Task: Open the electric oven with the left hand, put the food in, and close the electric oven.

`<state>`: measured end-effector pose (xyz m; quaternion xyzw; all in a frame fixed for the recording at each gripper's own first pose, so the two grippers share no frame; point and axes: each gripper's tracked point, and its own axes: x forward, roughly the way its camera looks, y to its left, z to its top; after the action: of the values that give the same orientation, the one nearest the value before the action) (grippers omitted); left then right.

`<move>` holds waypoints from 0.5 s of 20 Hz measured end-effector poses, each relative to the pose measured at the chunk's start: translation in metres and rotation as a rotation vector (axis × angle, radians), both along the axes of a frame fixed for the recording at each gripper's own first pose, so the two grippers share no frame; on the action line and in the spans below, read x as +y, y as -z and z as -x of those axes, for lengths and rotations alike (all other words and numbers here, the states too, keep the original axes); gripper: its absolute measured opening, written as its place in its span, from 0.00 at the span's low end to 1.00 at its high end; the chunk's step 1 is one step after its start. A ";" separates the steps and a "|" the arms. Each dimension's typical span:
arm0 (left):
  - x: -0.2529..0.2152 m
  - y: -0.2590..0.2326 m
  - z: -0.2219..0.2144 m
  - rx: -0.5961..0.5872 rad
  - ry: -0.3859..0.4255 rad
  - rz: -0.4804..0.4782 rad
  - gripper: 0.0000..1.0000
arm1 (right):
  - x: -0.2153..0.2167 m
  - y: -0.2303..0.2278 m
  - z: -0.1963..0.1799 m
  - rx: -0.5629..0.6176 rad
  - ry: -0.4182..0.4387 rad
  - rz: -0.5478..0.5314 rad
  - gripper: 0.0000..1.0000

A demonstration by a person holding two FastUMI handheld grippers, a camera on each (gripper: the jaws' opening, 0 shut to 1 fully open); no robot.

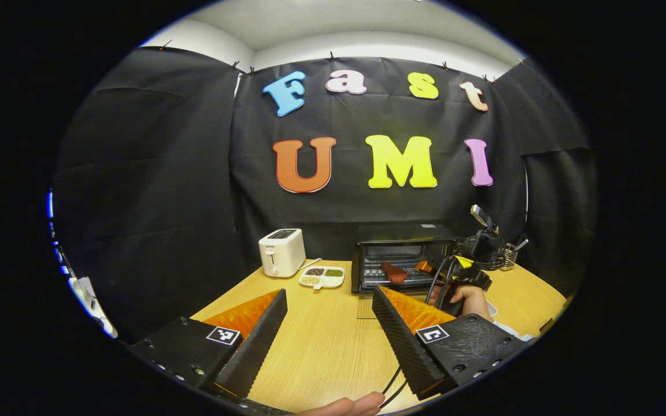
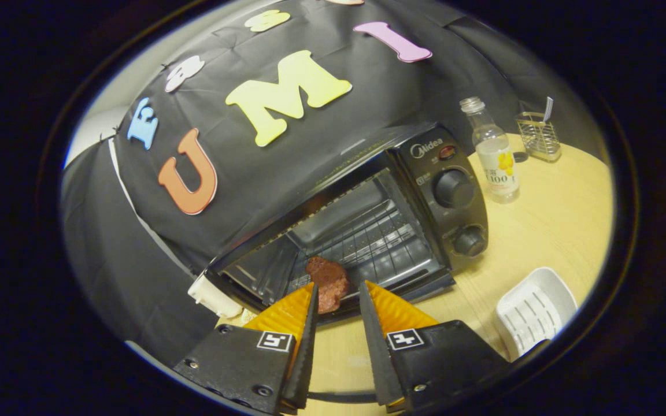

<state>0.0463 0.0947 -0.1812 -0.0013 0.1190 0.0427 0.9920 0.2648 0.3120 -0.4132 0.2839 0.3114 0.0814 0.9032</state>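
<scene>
Oven (image 2: 367,225) door is down and the cavity stands open, wire rack exposed. Food (image 2: 328,283), a reddish-brown piece, lies on the front of the rack at the cavity mouth. In the right gripper view, the right gripper (image 2: 336,292) sits directly in front of it at 6 o'clock; its jaws are narrowly parted, with the piece showing in the gap at the tips. Contact between fingers and food cannot be confirmed.

Control panel with two knobs occupies the oven's 3 o'clock side. Beyond it, a clear bottle (image 2: 494,153) stands upright on the wooden table (image 2: 547,231), with a small wire rack holder (image 2: 537,136) farther toward 2 o'clock. A white slotted dish (image 2: 535,312) rests at 4 o'clock.

In the left gripper view, the left gripper (image 1: 328,296) hangs above the table with its jaws spread wide and nothing between them. A white toaster (image 1: 281,252) and a divided dish of grains (image 1: 322,277) stand at 11 o'clock from it, left of the oven.
</scene>
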 end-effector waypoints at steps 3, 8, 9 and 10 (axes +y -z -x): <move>-0.011 0.008 -0.003 0.016 0.020 0.012 0.95 | -0.013 -0.007 0.014 -0.017 -0.025 0.027 0.47; -0.031 0.023 -0.011 0.060 0.054 0.021 0.95 | -0.038 -0.037 0.037 -0.095 -0.104 0.115 0.54; -0.035 0.026 -0.014 0.068 0.061 0.027 0.95 | -0.047 -0.046 0.040 -0.119 -0.106 0.147 0.58; -0.041 0.031 -0.017 0.078 0.072 0.033 0.95 | -0.055 -0.054 0.042 -0.148 -0.111 0.177 0.65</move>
<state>0.0630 0.0539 -0.2126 -0.0116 0.1582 0.0051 0.9873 0.2227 0.2568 -0.3588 0.1789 0.2652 0.1242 0.9393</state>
